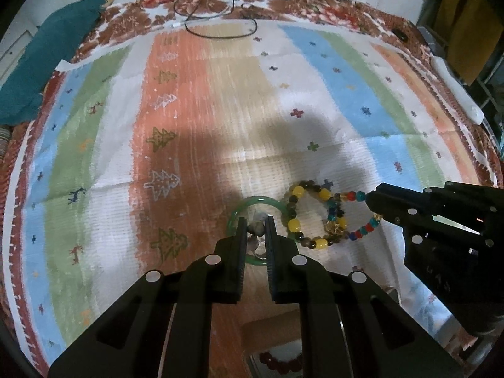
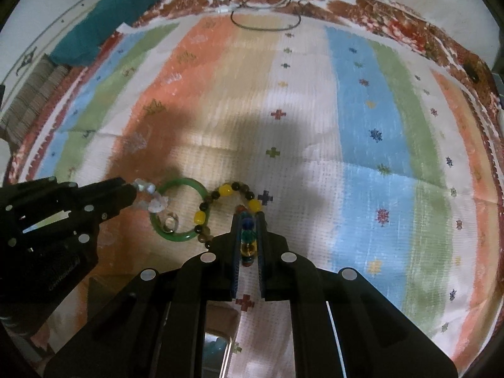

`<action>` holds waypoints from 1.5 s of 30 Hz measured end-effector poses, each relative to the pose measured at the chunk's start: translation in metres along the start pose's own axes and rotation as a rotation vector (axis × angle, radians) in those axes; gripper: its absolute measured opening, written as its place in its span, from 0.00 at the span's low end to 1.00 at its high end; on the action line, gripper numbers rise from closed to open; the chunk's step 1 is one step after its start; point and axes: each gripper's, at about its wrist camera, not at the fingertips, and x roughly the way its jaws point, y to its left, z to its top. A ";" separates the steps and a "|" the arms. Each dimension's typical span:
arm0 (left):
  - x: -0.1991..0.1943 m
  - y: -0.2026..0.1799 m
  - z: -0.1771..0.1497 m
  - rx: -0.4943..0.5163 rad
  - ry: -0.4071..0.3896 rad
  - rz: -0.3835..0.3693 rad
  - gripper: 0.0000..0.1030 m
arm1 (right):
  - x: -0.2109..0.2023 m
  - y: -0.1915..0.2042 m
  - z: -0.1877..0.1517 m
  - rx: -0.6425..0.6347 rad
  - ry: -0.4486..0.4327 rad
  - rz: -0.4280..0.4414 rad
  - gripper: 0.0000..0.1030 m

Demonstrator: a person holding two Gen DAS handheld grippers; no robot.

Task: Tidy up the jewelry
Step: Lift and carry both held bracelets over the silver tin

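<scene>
Here the left tool point(image 1: 255, 230) is closed on a pale, clear-beaded bracelet point(image 2: 154, 197), whose beads show between its two fingers. The green bangle point(image 1: 252, 200) lies around that spot; its near arc is covered by the tool's fingers in the left wrist view, and whether the bangle hangs from the bracelet or rests on the cloth is hard to tell. A small clear ring or bead point(image 2: 170, 222) sits inside the bangle, too blurred to name.

The right tool point(image 2: 249, 236) is closed on a multicoloured bead bracelet point(image 1: 362, 228), with red, blue, teal and amber beads stacked between its fingers. Just beside it, touching or tangled with it, is a yellow-and-dark bead bracelet point(image 1: 297, 217); where the two cross, the strands cannot be told apart.

All of this sits toward the near edge of the striped cloth point(image 1: 330, 78), under a broad shadow. At the far edge lies a loop of dark cable point(image 1: 220, 30); at the far left corner, a teal cloth point(image 1: 47, 56). Below the tools something mirror-like with red beads point(image 1: 277, 360) is cut off by the picture's edge.
</scene>
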 end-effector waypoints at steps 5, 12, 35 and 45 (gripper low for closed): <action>-0.014 -0.002 -0.003 -0.009 -0.028 -0.008 0.10 | -0.012 0.005 -0.005 -0.016 -0.029 0.000 0.10; -0.036 -0.006 -0.008 -0.006 -0.055 -0.026 0.10 | -0.026 0.008 -0.010 -0.015 -0.068 0.019 0.10; -0.097 -0.019 -0.041 0.018 -0.172 -0.030 0.10 | -0.076 0.019 -0.037 -0.041 -0.199 0.041 0.10; -0.113 -0.025 -0.056 0.036 -0.199 -0.041 0.10 | -0.093 0.023 -0.051 -0.049 -0.236 0.050 0.10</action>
